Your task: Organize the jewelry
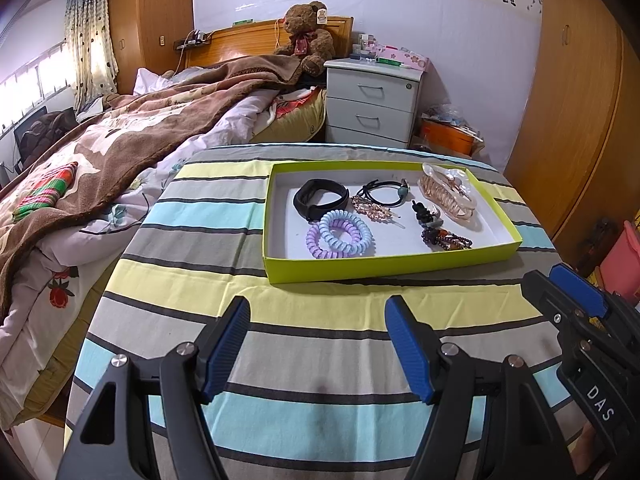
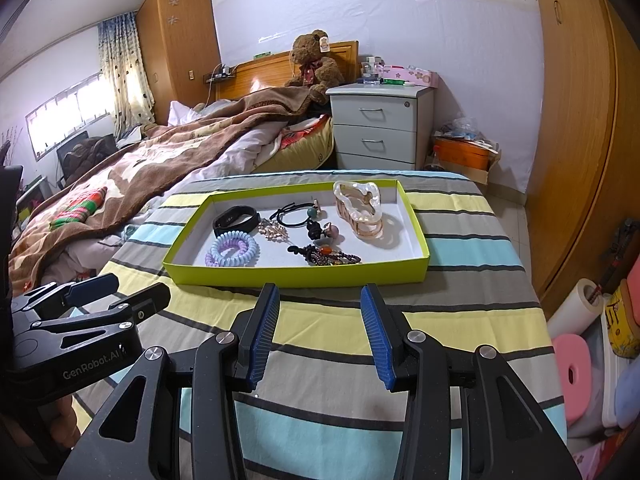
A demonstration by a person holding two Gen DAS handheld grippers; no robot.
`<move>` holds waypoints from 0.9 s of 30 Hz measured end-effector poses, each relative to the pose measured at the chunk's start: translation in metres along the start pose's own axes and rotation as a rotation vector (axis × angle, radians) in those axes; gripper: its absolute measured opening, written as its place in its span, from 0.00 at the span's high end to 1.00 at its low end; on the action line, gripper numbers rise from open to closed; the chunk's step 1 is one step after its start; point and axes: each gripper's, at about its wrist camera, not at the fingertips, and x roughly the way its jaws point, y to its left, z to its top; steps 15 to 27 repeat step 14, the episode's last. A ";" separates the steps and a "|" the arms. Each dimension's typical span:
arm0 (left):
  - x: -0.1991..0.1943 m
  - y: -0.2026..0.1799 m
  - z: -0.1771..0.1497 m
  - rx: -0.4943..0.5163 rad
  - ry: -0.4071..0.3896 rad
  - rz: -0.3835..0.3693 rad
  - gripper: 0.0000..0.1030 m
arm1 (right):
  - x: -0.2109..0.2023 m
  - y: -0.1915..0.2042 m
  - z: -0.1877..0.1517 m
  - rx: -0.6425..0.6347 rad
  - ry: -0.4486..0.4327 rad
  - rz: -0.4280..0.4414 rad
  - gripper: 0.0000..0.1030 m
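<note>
Inside the green tray (image 2: pixel 296 278), mid-table (image 2: pixel 460 312), the jewelry (image 2: pixel 320 254) lies gathered for sorting; my left claw (image 1: pixel 318 344) and right claw (image 2: pixel 320 332) hover released near the table's front edge, holding nothing.

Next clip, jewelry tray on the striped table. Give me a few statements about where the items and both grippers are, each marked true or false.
1. Both grippers, left and right, are open and hold nothing. True.
2. The coil hair ties lie on the striped cloth outside the tray. False: they lie inside the tray.
3. The black wristband lies in the tray's left part. True.
4. The big claw clip is black. False: it is pale pinkish.
5. The bead bracelet lies near the tray's front wall. True.
</note>
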 end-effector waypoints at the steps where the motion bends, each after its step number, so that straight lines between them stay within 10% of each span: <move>1: 0.000 0.000 0.000 -0.001 -0.001 -0.001 0.30 | 0.000 0.000 0.000 0.000 0.001 0.000 0.58; 27: 0.001 0.002 -0.001 -0.002 0.001 0.000 0.30 | 0.000 0.000 0.000 0.000 0.001 0.000 0.58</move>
